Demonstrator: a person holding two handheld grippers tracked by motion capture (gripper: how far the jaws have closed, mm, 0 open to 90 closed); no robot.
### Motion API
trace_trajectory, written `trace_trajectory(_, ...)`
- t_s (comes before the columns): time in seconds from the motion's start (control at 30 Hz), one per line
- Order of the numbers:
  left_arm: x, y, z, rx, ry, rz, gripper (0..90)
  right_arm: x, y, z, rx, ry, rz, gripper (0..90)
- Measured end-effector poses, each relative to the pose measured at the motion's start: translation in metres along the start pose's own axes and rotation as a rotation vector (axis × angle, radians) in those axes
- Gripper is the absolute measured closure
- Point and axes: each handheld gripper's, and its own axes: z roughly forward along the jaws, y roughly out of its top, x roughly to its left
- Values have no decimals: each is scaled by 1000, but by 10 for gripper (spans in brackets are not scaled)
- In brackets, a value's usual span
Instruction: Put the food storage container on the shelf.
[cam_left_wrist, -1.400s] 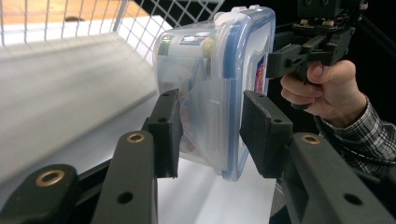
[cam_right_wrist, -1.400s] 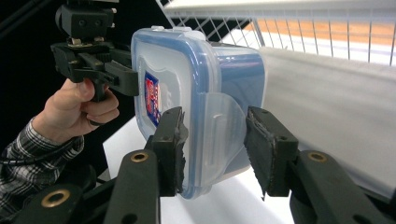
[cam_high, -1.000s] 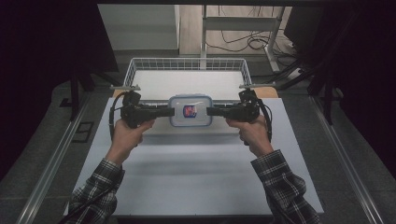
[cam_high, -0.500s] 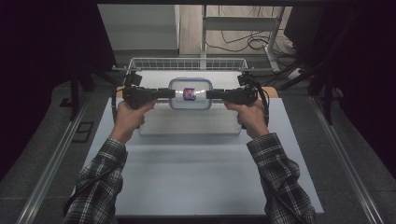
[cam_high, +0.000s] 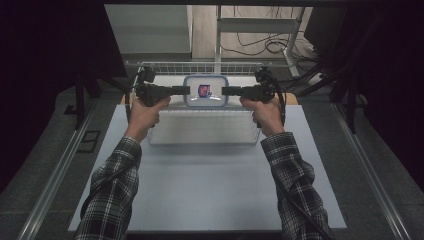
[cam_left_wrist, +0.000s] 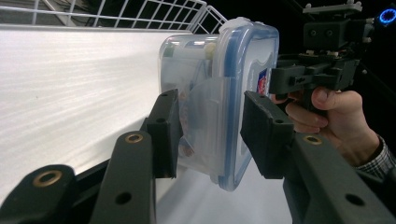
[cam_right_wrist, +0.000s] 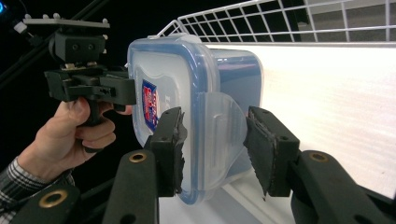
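The left gripper (cam_high: 186, 90) is clamped on the left end of a clear lidded container (cam_high: 205, 92), its 2 jaws closed on the lid and the underside around the side latch flap (cam_left_wrist: 212, 116). The container hangs in the air above the far half of the white wire basket (cam_high: 202, 141) on the table (cam_high: 210, 190), carried level between both hands. The right gripper (cam_high: 226, 90) bites the opposite end the same way, one jaw on the lid, the other beneath, straddling its own latch flap (cam_right_wrist: 219, 135). The risk, as I judge it, lies in that shared hold: if the hands drift apart or one wrist rolls, an end may slip out, or a jaw may pry a flap open and loosen the lid, dropping the box onto the basket rim.
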Motion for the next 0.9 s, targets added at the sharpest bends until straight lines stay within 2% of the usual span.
trace_trajectory(0.27, 3, 0, 2, -26, 20, -9, 569, -6, 1, 3, -21, 8, 21, 563)
trace_trajectory(0.33, 1, 1, 3, -19, 60, -11, 555, -4, 2, 4, -18, -9, 6, 555)
trace_trajectory(0.37, 1, 1, 4, -8, 70, -3, 566, -3, 3, 5, -11, -30, -14, 546)
trace_trajectory(0.43, -1, 1, 6, 0, 93, 9, 564, -2, 4, 7, -6, -39, -18, 539)
trace_trajectory(0.6, -2, 0, 9, 20, 116, 25, 585, -2, 6, 9, -6, -75, -22, 522)
trace_trajectory(0.7, -1, 0, 12, 15, 114, 11, 570, 2, 8, 9, -6, -110, -44, 505)
trace_trajectory(0.77, -2, 0, 13, 7, 116, 1, 554, 6, 9, 9, -12, -159, -79, 509)
trace_trajectory(0.83, -4, 1, 14, 7, 131, 8, 543, 9, 9, 10, -10, -204, -109, 482)
trace_trajectory(0.9, -7, 2, 15, 1, 162, 27, 526, 12, 10, 10, -19, -242, -130, 494)
